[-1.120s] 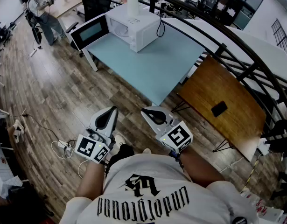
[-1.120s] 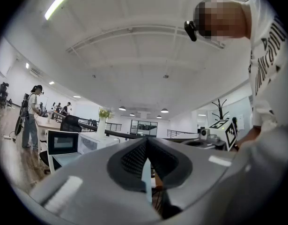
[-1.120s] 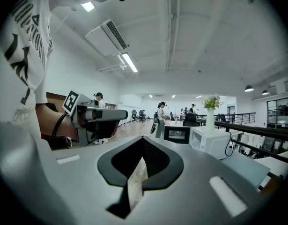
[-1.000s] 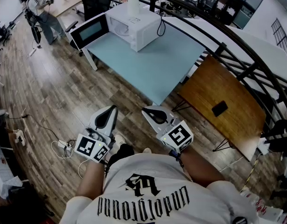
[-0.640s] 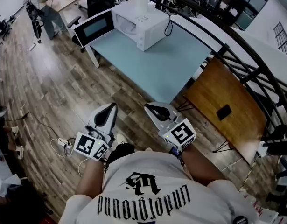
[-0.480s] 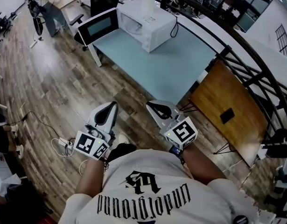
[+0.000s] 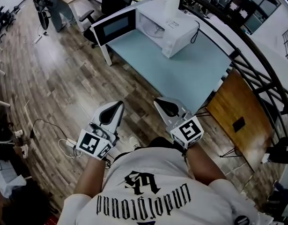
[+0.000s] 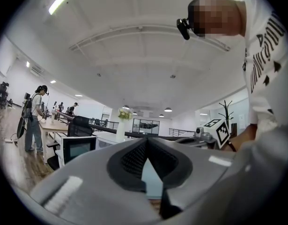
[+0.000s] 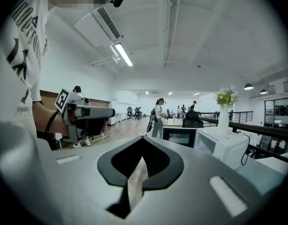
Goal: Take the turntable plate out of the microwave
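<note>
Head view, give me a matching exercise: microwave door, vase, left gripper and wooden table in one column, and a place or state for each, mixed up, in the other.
Things:
1. microwave door
2. vase
3. left gripper
4. wooden table

Places or states:
A. jaws shut, nothing between them
B. stands on top of the microwave
C. swung open
D. right of the blue table, with a small dark thing on it

Pairs: 1-C, 2-B, 3-A, 4-D.
</note>
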